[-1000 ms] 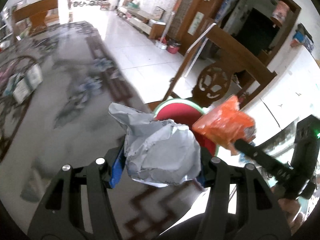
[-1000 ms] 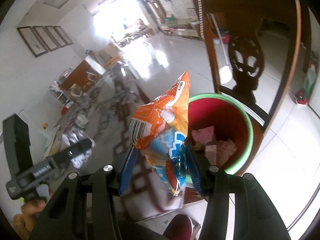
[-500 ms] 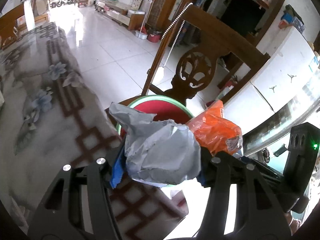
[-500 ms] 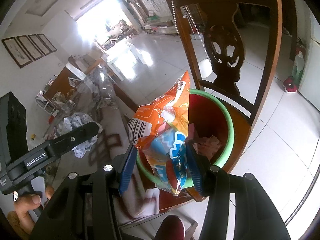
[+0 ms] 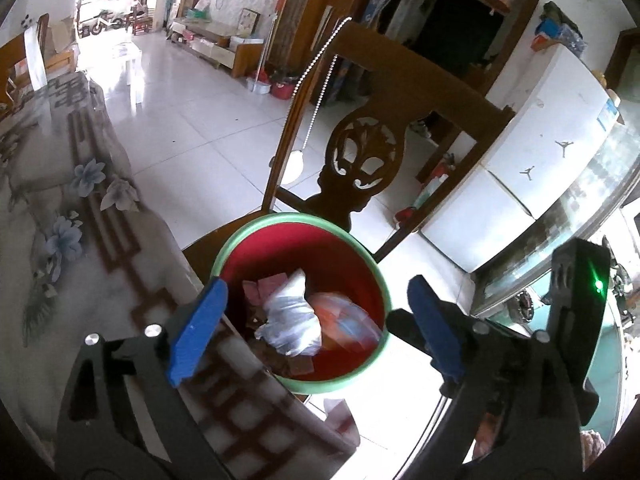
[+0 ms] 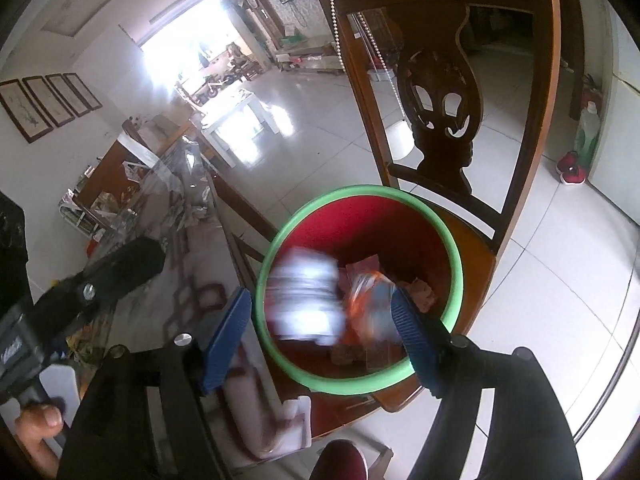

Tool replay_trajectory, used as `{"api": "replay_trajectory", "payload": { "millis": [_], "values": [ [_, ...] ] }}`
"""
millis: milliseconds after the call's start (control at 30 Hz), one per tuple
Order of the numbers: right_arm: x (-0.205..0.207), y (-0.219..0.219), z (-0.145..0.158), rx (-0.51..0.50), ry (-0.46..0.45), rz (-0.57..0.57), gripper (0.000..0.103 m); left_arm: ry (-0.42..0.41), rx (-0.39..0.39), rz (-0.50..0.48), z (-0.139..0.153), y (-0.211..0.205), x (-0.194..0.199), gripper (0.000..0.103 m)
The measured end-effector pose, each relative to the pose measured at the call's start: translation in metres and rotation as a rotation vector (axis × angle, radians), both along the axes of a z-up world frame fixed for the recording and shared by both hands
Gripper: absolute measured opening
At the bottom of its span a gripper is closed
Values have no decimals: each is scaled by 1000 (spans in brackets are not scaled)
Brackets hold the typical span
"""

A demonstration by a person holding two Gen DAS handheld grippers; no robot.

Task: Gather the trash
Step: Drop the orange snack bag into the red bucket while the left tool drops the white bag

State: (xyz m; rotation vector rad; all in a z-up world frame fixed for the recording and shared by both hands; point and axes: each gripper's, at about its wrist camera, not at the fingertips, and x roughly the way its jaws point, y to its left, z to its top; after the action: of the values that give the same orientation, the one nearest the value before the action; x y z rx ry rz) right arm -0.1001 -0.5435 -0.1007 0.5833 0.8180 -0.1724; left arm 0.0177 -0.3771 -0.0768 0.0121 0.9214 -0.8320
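Observation:
A red bin with a green rim (image 5: 362, 256) (image 6: 456, 256) stands on a wooden chair seat beside the table. A crumpled grey paper ball (image 5: 290, 316) and an orange snack bag (image 5: 346, 322) lie inside it on other scraps. In the right wrist view both are blurred, the paper (image 6: 306, 300) and the bag (image 6: 370, 304). My left gripper (image 5: 316, 330) is open and empty above the bin. My right gripper (image 6: 320, 324) is open and empty above the bin too.
The carved wooden chair back (image 5: 366, 156) (image 6: 440, 92) rises behind the bin. The table with a floral cloth (image 5: 80, 216) lies to the left, its edge touching the bin. A white cabinet (image 5: 532, 152) stands to the right. White tiled floor (image 6: 560, 280) surrounds the chair.
Both grippers opened over the bin. The grey paper ball dropped from the left and the orange snack bag from the right, and both now lie in the bin.

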Motion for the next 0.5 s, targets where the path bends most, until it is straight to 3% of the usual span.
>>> {"api": "replay_trajectory", "payload": {
  "millis": [267, 500],
  "values": [
    [-1, 20, 32, -33, -50, 17, 74, 35, -40, 42, 1, 34, -8, 92],
    [11, 68, 62, -81, -95, 113, 77, 0, -36, 210, 7, 130, -7, 92]
  ]
}}
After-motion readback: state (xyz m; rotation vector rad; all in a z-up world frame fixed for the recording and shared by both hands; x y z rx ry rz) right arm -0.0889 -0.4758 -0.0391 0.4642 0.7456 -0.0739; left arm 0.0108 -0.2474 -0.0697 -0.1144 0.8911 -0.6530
